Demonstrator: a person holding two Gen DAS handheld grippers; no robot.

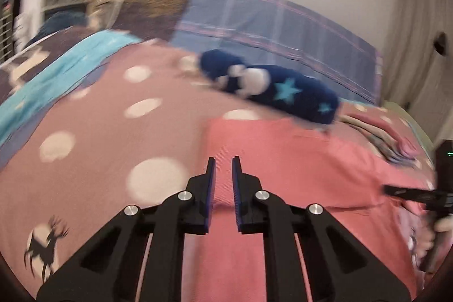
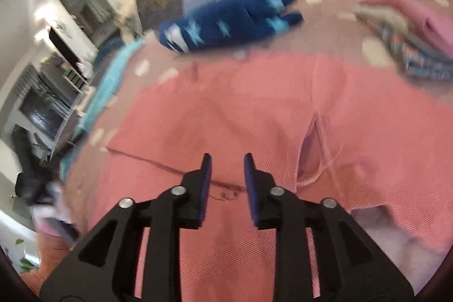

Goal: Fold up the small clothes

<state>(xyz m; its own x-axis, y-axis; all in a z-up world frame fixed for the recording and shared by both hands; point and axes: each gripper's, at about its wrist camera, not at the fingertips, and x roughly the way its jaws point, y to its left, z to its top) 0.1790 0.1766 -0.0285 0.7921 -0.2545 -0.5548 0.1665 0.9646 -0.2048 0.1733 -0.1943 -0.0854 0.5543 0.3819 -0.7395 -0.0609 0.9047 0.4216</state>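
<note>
A bed [image 1: 93, 115] filled both views, covered by a dusty-pink blanket with pale dots, with a plaid cover [image 1: 271, 27] along its far edge against a plain wall. A salmon-pink garment [image 2: 254, 104] lay spread flat across the near middle of the bed, one straight edge running toward the left side and a small crease right of centre. Beyond it, near the far edge, lay a dark blue fleece piece [image 1: 271, 87] with light blue stars. A stack of folded clothes [image 2: 410, 47] sat toward the far right corner. The left gripper [image 1: 223, 163] hung above the pink garment, its jaws a narrow gap apart with nothing between them. The right gripper [image 2: 228, 160] was likewise released, jaws parted over the garment and gripping no cloth.
</note>
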